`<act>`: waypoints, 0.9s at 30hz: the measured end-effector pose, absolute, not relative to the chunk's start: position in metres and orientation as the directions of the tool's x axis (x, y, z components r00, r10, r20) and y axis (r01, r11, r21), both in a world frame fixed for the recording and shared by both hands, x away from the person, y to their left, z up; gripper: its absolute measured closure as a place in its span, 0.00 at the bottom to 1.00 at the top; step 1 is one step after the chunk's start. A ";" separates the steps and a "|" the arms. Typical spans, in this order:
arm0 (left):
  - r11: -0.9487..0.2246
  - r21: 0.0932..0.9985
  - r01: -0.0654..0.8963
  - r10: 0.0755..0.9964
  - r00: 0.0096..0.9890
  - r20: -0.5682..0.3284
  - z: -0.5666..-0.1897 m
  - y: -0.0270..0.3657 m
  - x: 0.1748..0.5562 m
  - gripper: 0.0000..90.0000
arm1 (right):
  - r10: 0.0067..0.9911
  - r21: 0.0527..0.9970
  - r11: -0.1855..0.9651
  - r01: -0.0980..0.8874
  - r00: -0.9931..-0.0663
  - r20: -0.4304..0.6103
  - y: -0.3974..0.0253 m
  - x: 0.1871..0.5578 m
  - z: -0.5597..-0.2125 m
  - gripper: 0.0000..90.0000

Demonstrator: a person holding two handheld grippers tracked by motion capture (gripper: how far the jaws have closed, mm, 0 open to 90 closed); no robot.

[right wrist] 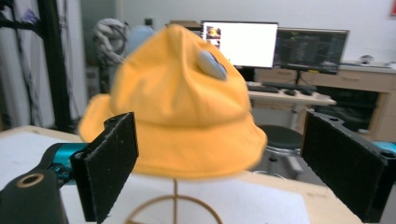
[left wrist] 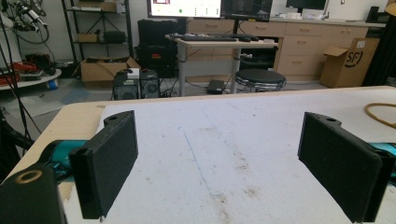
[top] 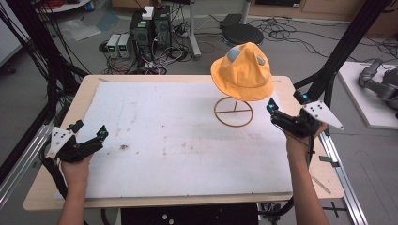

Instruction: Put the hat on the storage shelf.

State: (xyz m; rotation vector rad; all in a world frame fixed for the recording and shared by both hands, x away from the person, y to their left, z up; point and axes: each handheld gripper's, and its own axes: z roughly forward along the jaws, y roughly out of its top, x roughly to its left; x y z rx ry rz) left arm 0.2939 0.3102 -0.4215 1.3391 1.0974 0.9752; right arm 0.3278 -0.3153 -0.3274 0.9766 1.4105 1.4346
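Right claw (top: 272, 112) spread wide, gripping nothing — yellow hat (right wrist: 180, 100) on wire stand (top: 233, 111) just ahead. Left claw (top: 89, 133) also spread, over bare white surface (top: 178, 140).

Your left forearm (top: 75, 197) comes up from the near edge, and your left hand (top: 75, 161) grips the left gripper (top: 89, 131) from below. Its jaws stand wide apart, holding nothing, and point forward and to your right. Your right forearm (top: 302, 187) rises straighter, and your right hand (top: 300, 140) holds the right gripper (top: 271, 110) higher and farther forward. Its jaws are also spread wide, empty, and aim forward and to your left. The two grippers sit well apart.
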 end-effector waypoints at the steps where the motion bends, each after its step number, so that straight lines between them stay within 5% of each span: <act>1: 0.025 0.997 0.074 0.971 0.234 -0.042 -0.422 0.310 0.294 0.14 | 0.951 0.998 0.015 -0.063 -0.307 -0.034 -0.318 0.324 -0.334 0.12; 13: 0.005 0.997 0.077 0.969 0.244 -0.024 -0.422 0.305 0.296 0.14 | 0.955 0.997 -0.072 -0.031 -0.292 0.060 -0.341 0.299 -0.397 0.12; 27: -0.036 0.995 0.097 0.964 0.265 0.009 -0.424 0.297 0.298 0.14 | 0.950 0.999 -0.037 -0.006 -0.311 0.033 -0.338 0.305 -0.410 0.13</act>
